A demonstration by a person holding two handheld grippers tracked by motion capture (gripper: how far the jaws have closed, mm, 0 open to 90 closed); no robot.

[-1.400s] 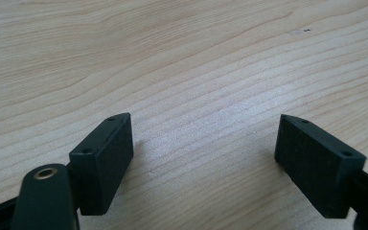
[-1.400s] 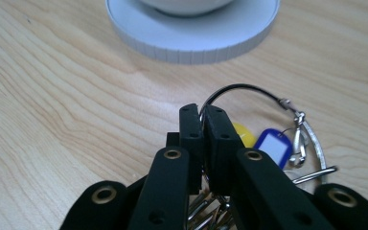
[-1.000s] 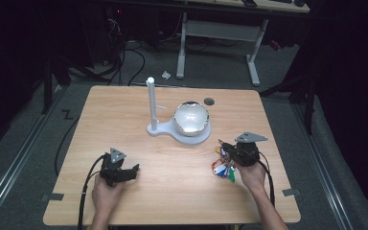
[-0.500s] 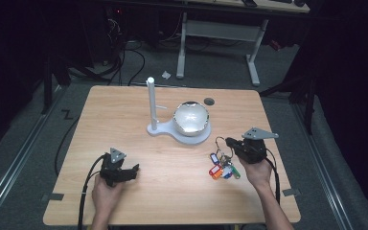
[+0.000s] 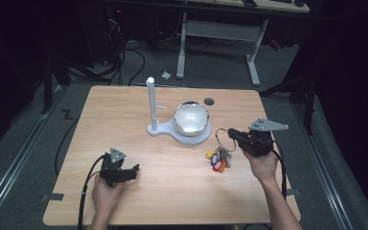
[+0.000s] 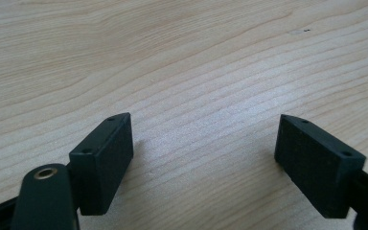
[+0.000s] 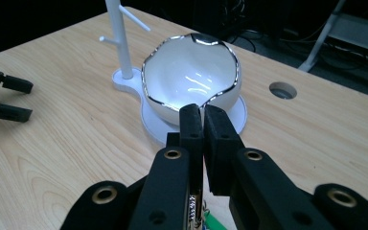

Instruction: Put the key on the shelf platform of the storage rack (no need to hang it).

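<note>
In the high view, a bunch of keys (image 5: 219, 156) with coloured tags is held by its ring in the closed right tool (image 5: 231, 135), hanging over the wooden counter (image 5: 172, 191) just right of the white bowl (image 5: 191, 118) and its stand (image 5: 151, 101). The left tool (image 5: 130, 171) rests near the front edge, well apart.

In the left gripper view, the jaws are seen spread wide over bare wood, nothing between them.

In the right gripper view, the jaws are seen pressed together, with metal of the keys glimpsed beneath them, pointing at the bowl.
</note>
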